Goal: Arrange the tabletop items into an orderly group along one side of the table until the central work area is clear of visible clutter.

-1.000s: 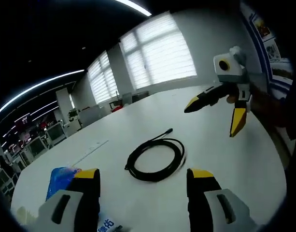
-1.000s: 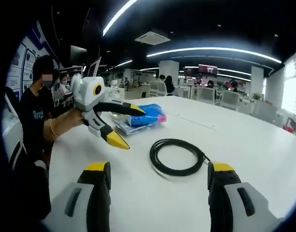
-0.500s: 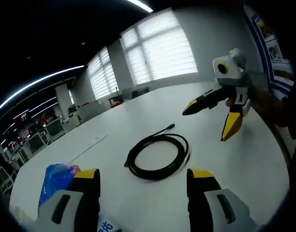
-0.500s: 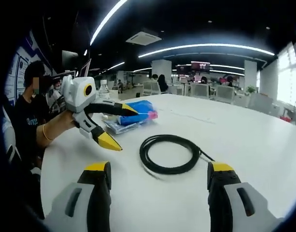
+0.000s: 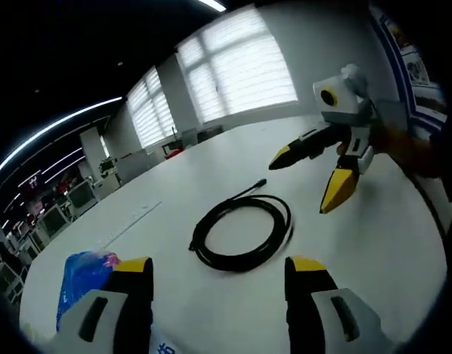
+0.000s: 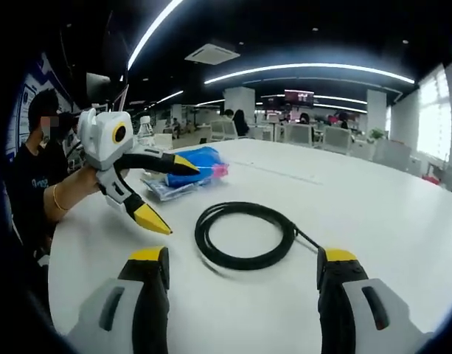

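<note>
Clutter remains: coiled black cable (image 6: 244, 236) lies mid-tabletop (image 6: 373, 214), blue packet (image 6: 200, 161) near one edge. Left tongs (image 6: 161, 192) and right tongs (image 5: 308, 177) hover spread apart, grasping nothing.

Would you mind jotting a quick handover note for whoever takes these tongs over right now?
Left tongs: open, empty, held above the table.
Right tongs: open, empty, also raised.
Black cable: coiled mid-table, between both tongs, untouched.
Blue packet: near the table edge behind the left tongs, on a flat clear sleeve.
Done: nothing grouped yet.
Left: move the cable to one side beside the packet.
</note>
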### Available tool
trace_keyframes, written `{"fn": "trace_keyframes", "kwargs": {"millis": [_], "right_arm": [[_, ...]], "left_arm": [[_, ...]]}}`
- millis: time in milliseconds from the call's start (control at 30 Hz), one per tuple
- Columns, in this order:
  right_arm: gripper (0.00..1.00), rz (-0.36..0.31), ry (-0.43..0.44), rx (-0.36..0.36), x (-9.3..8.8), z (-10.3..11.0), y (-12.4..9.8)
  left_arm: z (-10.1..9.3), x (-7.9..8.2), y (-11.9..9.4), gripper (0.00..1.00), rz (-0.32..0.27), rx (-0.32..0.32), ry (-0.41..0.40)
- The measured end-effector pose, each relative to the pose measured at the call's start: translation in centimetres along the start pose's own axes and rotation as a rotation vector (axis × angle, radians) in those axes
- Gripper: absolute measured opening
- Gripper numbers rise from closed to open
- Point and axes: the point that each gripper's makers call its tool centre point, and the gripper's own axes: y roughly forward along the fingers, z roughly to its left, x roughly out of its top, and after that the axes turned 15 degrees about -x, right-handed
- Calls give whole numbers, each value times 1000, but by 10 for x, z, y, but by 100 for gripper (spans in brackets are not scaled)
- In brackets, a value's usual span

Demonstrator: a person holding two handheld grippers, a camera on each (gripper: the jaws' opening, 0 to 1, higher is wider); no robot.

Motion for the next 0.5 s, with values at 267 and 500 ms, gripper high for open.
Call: {"fn": "trace_keyframes", "kwargs": {"millis": [267,500], "right_arm": [[80,10,-33,34,2,5,7],[79,18,-6,38,-1,3,21]], "left_arm": [[0,-1,5,71,18,-20,12],[-1,-6,13,71,26,-47,-8]]}}
